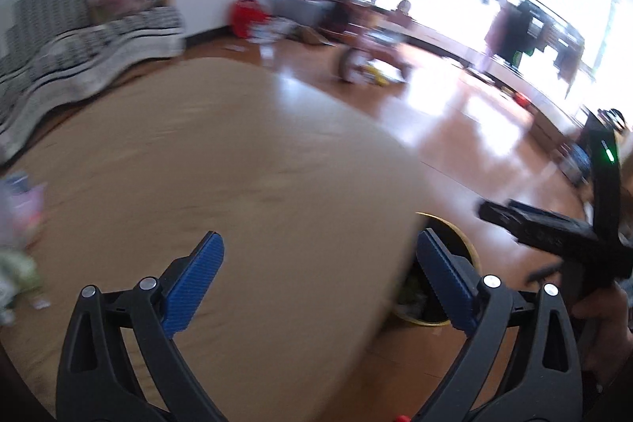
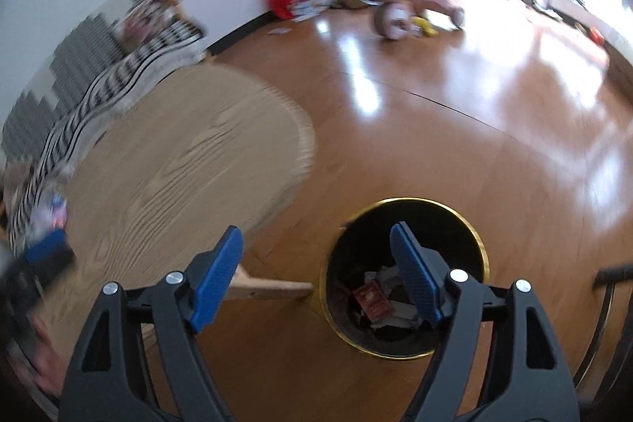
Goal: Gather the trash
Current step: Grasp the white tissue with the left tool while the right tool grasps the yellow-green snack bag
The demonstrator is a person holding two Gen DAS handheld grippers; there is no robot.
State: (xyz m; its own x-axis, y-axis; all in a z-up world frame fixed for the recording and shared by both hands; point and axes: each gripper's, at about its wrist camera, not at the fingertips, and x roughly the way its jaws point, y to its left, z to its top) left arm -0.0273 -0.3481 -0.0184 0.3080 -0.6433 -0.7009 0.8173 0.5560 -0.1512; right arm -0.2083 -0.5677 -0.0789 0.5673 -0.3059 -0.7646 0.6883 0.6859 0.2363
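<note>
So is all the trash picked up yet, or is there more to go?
Some is done: the bin on the floor already holds paper scraps and a red packet. Nothing is in hand: the left gripper and the right gripper both have open, empty jaws. More is left: blurry wrappers lie at the far left edge of the table.

A matt, pale wood-grain round tabletop [image 2: 178,161] is seen beside a glossy brown wooden floor [image 2: 455,129] on which window glare is mirrored. A black round bin with a shiny gold-coloured rim [image 2: 480,244] holds crumpled paper scraps [image 2: 389,303]. Ribbed blue pads on matt black plastic are borne by the jaws.
</note>
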